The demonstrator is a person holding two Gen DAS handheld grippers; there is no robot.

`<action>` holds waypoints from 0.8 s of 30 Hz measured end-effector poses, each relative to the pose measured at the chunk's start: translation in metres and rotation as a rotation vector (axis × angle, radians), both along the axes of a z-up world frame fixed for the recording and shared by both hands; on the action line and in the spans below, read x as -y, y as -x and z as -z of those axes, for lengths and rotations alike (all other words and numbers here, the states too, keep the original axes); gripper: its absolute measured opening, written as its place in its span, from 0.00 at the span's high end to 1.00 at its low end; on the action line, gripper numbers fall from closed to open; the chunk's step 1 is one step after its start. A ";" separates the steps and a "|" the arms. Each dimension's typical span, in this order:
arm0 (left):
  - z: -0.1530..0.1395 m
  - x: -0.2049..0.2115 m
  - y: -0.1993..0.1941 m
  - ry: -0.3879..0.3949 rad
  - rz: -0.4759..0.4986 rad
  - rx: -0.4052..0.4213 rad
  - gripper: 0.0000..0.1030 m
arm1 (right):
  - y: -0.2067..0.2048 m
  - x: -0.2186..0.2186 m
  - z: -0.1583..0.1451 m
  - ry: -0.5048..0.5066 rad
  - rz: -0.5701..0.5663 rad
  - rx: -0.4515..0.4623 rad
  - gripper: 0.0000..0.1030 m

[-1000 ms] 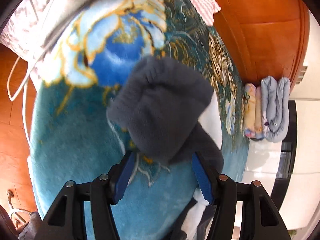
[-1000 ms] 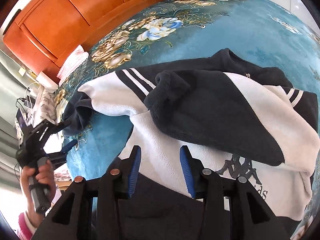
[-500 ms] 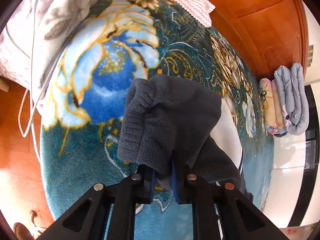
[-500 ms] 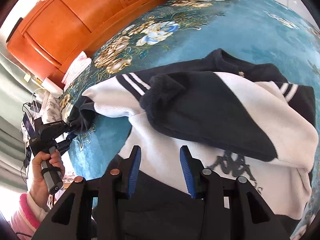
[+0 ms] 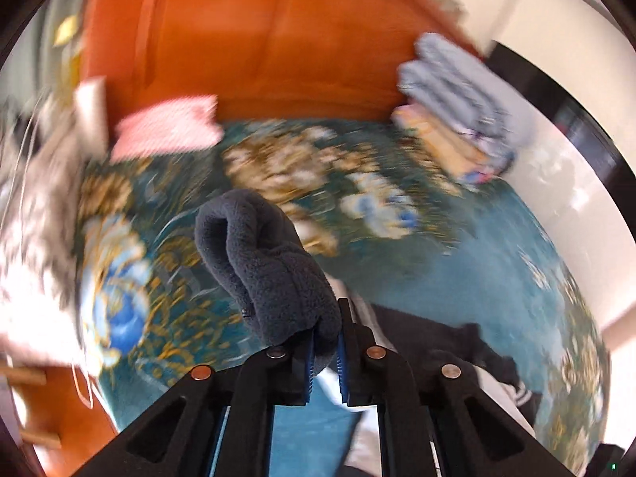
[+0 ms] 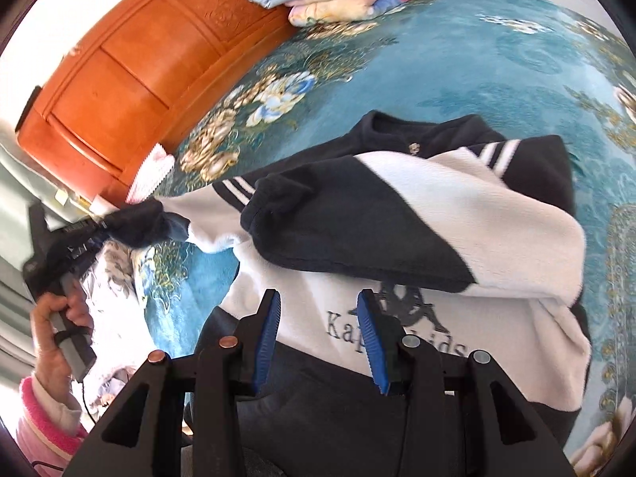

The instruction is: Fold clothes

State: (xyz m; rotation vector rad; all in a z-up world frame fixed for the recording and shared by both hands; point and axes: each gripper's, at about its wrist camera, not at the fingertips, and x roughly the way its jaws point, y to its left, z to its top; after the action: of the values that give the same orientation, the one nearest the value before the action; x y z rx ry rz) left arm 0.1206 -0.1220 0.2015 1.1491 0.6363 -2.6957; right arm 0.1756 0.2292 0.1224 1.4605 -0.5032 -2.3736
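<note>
The left hand-held gripper [image 5: 325, 351] is clenched on the dark fleece sleeve cuff [image 5: 262, 266]. The right hand-held gripper [image 6: 318, 334] hangs released above the black-and-white fleece sweatshirt [image 6: 437, 214].

My navy and white fleece sweatshirt [image 6: 417, 238] lies front up on the bed, one sleeve [image 6: 357, 234] folded across its chest. The other sleeve's dark cuff [image 5: 266, 266] is lifted off the bed.

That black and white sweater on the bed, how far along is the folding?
One sleeve already lies folded across the sweater's chest. In hand: the left gripper is shut on the other sleeve's dark cuff, lifted off the blue floral bedspread. The right gripper hovers open over the chest. That sleeve and the body are yet to fold.
</note>
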 end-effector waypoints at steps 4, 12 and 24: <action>-0.039 -0.071 0.016 0.031 0.190 -0.075 0.91 | -0.012 -0.027 -0.003 0.017 0.050 -0.010 0.60; -0.034 -0.218 0.028 0.031 0.528 -0.024 0.91 | -0.035 -0.081 -0.002 0.032 0.166 -0.007 0.60; 0.071 -0.331 -0.006 0.091 0.708 0.276 0.91 | -0.065 -0.132 0.028 0.066 0.300 0.067 0.60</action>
State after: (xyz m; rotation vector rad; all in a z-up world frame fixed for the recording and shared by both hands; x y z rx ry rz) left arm 0.1270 0.2087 0.1304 1.9692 0.0531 -2.9420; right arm 0.2402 0.3611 0.0944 1.5313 -0.8647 -2.5077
